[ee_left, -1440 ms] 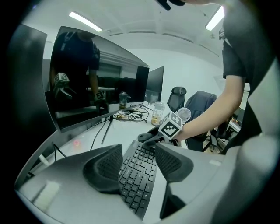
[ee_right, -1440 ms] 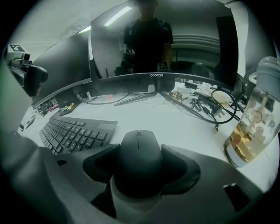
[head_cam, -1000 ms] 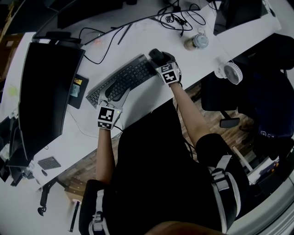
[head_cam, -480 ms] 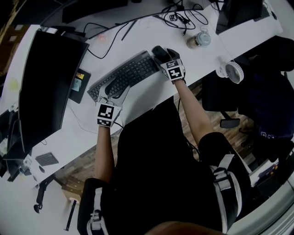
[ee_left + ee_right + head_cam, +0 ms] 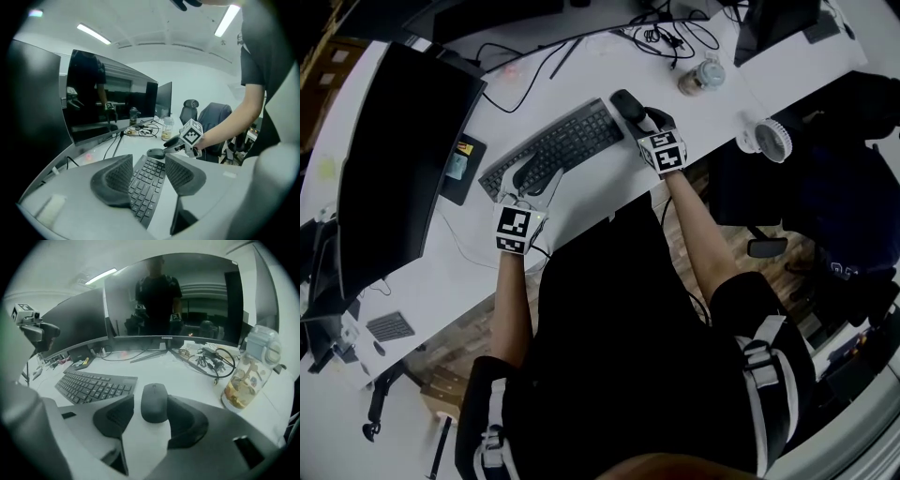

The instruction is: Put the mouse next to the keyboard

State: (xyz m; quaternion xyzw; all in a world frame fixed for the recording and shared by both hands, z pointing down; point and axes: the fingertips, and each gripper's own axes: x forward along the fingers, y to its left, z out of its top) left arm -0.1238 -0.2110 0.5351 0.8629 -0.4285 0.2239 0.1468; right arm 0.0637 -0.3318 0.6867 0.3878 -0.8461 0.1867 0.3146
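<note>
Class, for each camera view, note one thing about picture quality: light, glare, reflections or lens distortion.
Head view: dim overall, and the desk edge bows from the wide lens. Left gripper view: black rounded corners, a ceiling strip light blown out white, a monitor mirroring the room. Right gripper view: the curved monitor reflects the person; the mouse is sharp at centre.
</note>
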